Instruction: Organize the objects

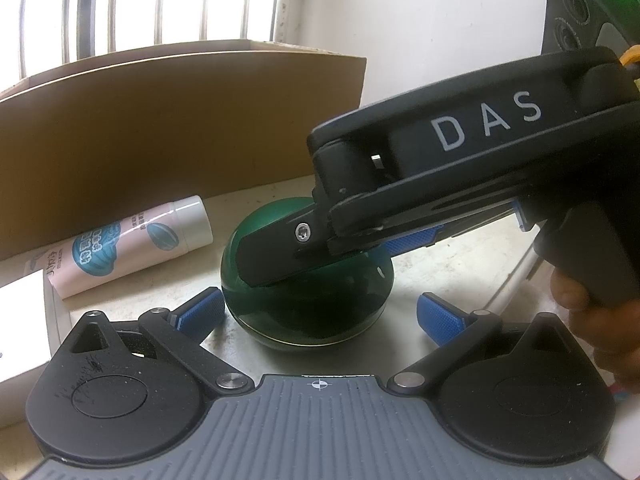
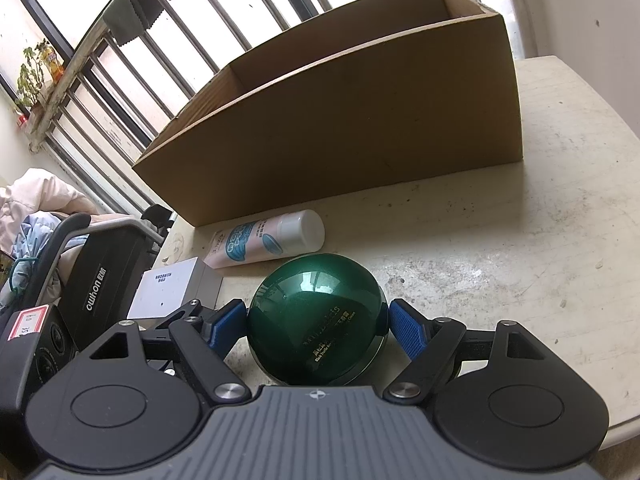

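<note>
1. The cardboard box (image 2: 328,128) is the largest thing here: it stands open-topped on the table (image 2: 520,240), ahead of both grippers and beyond the other objects.
2. The green jar (image 2: 316,320), round and glossy, sits on the table directly in front of the right gripper (image 2: 316,326), between its blue pads (image 2: 226,322), which press against both of its sides.
3. The left gripper (image 1: 320,316) is spread wide, its blue pads (image 1: 200,312) standing apart from the same jar (image 1: 308,304), which lies just ahead between them; the right gripper (image 1: 304,264) crosses in from its right.
4. The white tube (image 2: 268,240) lies on its side just beyond the jar, ahead and slightly left of the right gripper, near the box's front wall.
</note>
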Demonstrator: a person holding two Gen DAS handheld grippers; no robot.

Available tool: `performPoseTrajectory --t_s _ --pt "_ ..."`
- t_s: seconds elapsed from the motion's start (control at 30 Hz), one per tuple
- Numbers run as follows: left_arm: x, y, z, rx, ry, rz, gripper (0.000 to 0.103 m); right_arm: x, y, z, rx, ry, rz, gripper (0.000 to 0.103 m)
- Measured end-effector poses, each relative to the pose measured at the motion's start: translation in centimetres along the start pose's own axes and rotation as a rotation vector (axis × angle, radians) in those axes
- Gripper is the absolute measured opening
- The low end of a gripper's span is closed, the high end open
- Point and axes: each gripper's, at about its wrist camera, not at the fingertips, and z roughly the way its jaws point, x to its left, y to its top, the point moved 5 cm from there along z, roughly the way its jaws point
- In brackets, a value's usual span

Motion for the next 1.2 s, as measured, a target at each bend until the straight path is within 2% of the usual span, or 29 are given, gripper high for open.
performPoseTrajectory --t_s 0.83,1.2 --pt "-0.1 0.1 0.6 -0.022 0.021 0.019 0.101 -0.1 0.0 -0.1 -0.005 -0.001 -0.013 0.081" --pt "1.2 0.6 1.4 -0.058 0.073 0.013 0.09 1.3 -0.5 -1.2 -0.033 -0.077 -0.147 0.081"
